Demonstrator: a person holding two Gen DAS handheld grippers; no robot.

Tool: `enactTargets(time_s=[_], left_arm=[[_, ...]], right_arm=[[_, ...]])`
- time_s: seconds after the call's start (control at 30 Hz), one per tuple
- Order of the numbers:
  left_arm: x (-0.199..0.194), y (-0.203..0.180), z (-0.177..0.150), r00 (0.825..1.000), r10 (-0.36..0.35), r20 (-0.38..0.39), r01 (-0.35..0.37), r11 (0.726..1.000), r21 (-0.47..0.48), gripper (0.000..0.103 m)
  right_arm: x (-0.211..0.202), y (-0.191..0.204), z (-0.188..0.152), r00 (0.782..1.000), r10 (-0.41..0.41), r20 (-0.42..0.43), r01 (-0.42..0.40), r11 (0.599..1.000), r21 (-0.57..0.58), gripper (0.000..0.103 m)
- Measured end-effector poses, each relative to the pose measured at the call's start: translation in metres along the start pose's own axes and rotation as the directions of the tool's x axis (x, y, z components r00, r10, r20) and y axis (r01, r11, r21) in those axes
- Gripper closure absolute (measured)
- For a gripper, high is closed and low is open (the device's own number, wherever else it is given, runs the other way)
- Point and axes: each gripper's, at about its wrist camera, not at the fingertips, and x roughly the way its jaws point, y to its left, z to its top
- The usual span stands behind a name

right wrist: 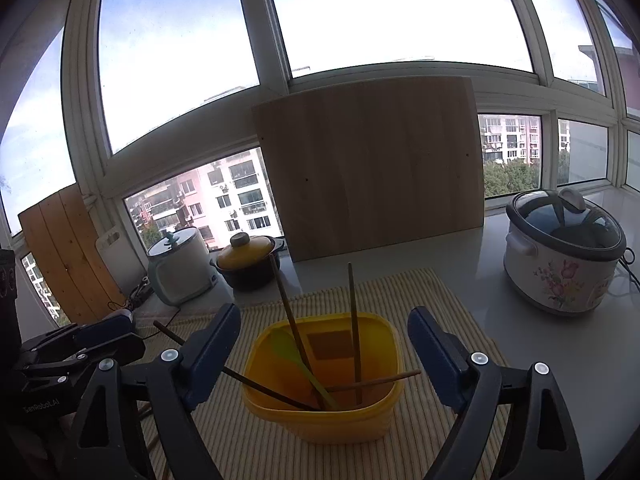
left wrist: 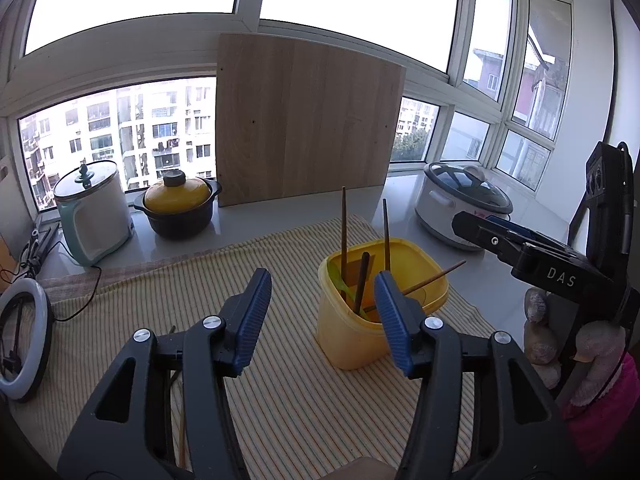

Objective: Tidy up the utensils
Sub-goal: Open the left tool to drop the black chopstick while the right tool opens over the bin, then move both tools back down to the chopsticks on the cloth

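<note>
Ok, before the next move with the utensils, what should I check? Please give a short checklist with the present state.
1. Left gripper open and empty: ok.
2. Right gripper open and empty: ok.
3. Yellow container upright on the striped cloth: ok.
4. Chopsticks and green spoon inside the container: ok.
5. All utensils collected: not ok, a chopstick lies on the cloth under the left gripper.
6. More utensils hidden below the grippers: cannot tell.

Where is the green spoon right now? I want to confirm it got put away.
The green spoon stands inside the yellow container on the striped cloth, leaning among the wooden chopsticks; in the right wrist view it is centre frame, between the open right gripper fingers.
</note>
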Motion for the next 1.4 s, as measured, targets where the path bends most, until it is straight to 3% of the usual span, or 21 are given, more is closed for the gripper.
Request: enactTargets(time_s=[0.1, 0.27, 0.63, 0.8, 1.0, 1.17, 1.4], left_arm=[[-0.005, 0.009, -0.004, 1.000, 0.022, 0.007, -0.022, 1.000, 0.003, 0.040], [-0.014, 0.027, -0.014, 0.998, 0.060, 0.012, -0.060, 0.998, -0.007, 0.025], [-0.031, 0.108, -0.051, 0.978, 0.200, -0.061, -0.203, 0.977, -0.058, 0.025], [-0.038, 0.151, -0.069, 0.964, 0.236, -0.121, -0.250, 0.961, -0.116, 0.025], [-0.032, 0.186, -0.088, 0.953, 0.228, -0.197, -0.260, 0.953, -0.154, 0.026], [-0.017, 0.206, -0.102, 0.950, 0.171, -0.261, -0.228, 0.952, -0.207, 0.048], [0.016, 0.219, -0.114, 0.937, 0.103, -0.333, -0.184, 0.957, -0.222, 0.068]], right_arm=[[-0.001, 0.006, -0.002, 1.000, 0.003, 0.005, -0.003, 1.000, 0.002, 0.000], [0.001, 0.020, -0.008, 1.000, 0.014, -0.015, -0.014, 1.000, -0.008, 0.000], [0.005, 0.057, -0.033, 0.988, 0.127, -0.088, -0.129, 0.992, -0.015, 0.000], [0.017, 0.082, -0.048, 0.969, 0.189, -0.157, -0.197, 0.980, -0.040, 0.000], [0.035, 0.108, -0.069, 0.934, 0.256, -0.250, -0.269, 0.963, -0.020, 0.003], [0.050, 0.136, -0.088, 0.904, 0.280, -0.323, -0.314, 0.948, -0.056, 0.007], [0.093, 0.158, -0.109, 0.840, 0.299, -0.454, -0.329, 0.944, 0.013, 0.030]])
